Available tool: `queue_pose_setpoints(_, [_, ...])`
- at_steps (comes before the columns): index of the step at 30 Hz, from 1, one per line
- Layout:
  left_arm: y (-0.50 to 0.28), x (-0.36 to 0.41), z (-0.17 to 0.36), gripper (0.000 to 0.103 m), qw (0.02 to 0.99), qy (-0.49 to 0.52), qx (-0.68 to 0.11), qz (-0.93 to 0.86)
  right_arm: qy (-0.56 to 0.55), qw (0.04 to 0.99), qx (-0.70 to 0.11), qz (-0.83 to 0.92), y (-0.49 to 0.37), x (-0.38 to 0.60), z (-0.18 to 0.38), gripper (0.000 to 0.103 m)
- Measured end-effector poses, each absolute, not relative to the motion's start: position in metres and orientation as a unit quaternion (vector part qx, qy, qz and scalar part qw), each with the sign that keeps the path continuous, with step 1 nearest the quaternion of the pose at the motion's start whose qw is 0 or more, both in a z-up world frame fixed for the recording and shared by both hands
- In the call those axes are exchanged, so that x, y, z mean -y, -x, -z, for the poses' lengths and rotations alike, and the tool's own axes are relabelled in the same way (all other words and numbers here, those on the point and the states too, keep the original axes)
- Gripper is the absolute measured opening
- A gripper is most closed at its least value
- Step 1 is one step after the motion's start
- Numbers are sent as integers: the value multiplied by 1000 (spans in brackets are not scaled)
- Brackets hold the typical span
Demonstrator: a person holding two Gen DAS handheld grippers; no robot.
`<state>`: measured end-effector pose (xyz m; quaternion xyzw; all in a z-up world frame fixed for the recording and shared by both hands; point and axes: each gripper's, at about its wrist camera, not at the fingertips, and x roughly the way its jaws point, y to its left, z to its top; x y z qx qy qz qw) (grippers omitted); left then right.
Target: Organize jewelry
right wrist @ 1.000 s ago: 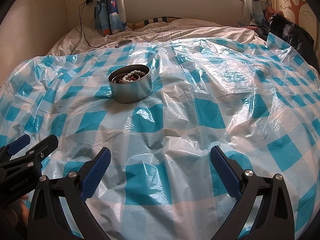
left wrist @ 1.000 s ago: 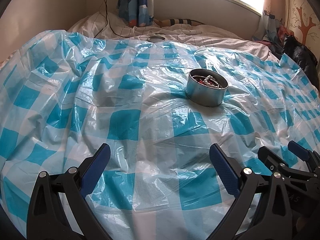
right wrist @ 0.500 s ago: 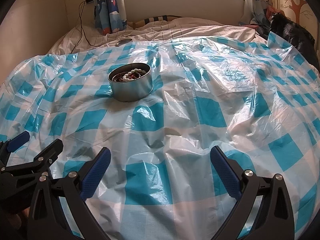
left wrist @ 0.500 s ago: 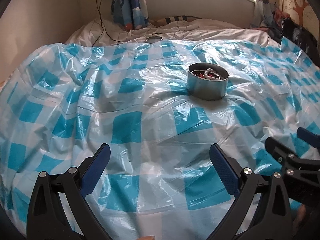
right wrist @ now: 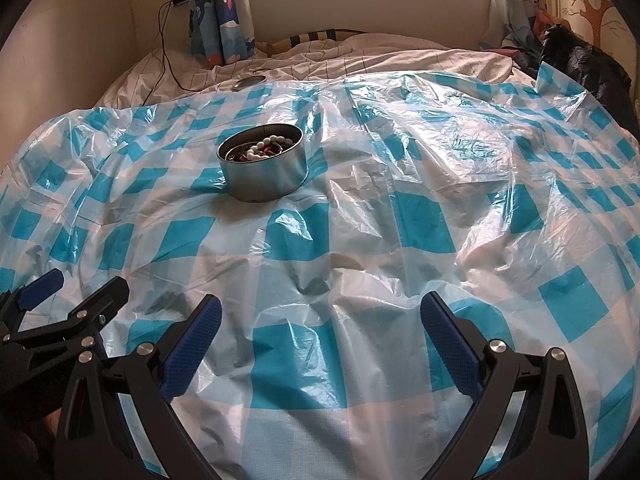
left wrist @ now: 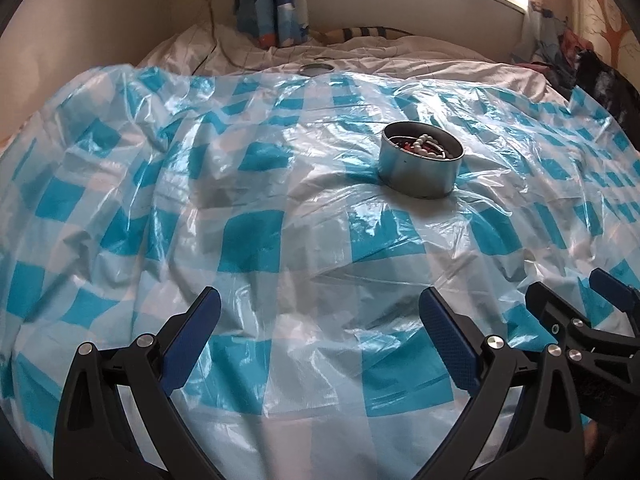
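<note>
Sitting on the crinkled plastic sheet (left wrist: 256, 236) ahead of me is the round metal tin (left wrist: 421, 165), and inside it lies the jewelry (left wrist: 424, 147): a string of white beads over something red and dark, all tangled in one heap. From my right wrist the tin is up and to the left; from my left wrist it is up and to the right, so it stands between my two lines of reach, well apart from both.

My left gripper (left wrist: 320, 332) has its jaws spread wide with nothing between them, and my right gripper (right wrist: 320, 334) is the same, wide apart and empty, both low over the sheet.

I judge the risks to be these. The tin rests on slick plastic over soft bedding, so a push on its rim could slide or tip it and spill the beads into the folds. The pieces look knotted together, so pulling one strand may drag the rest out. The loose sheet could also bunch under a finger and catch in the jaws.

Beyond the sheet's far edge lies a flat round lid (right wrist: 250, 82) on the bedcover, near a charger cable (right wrist: 168, 52).

I can read no brand, label or writing on the tin or the sheet.
</note>
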<state>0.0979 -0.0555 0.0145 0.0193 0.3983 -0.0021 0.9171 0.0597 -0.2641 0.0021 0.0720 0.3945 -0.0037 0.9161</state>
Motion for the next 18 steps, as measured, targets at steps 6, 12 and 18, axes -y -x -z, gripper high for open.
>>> queue_pose_setpoints(6, [-88, 47, -25, 95, 931, 24, -363, 32, -73, 917, -393, 6, -58, 263, 0, 95])
queue_pose_setpoints(12, [-96, 45, -23, 95, 925, 21, -378, 13, -70, 916, -394, 6, -58, 264, -1, 95])
queue_pose_setpoints(18, [-100, 32, -17, 95, 915, 55, -400, 1, -68, 916, -395, 5, -60, 263, -2, 95])
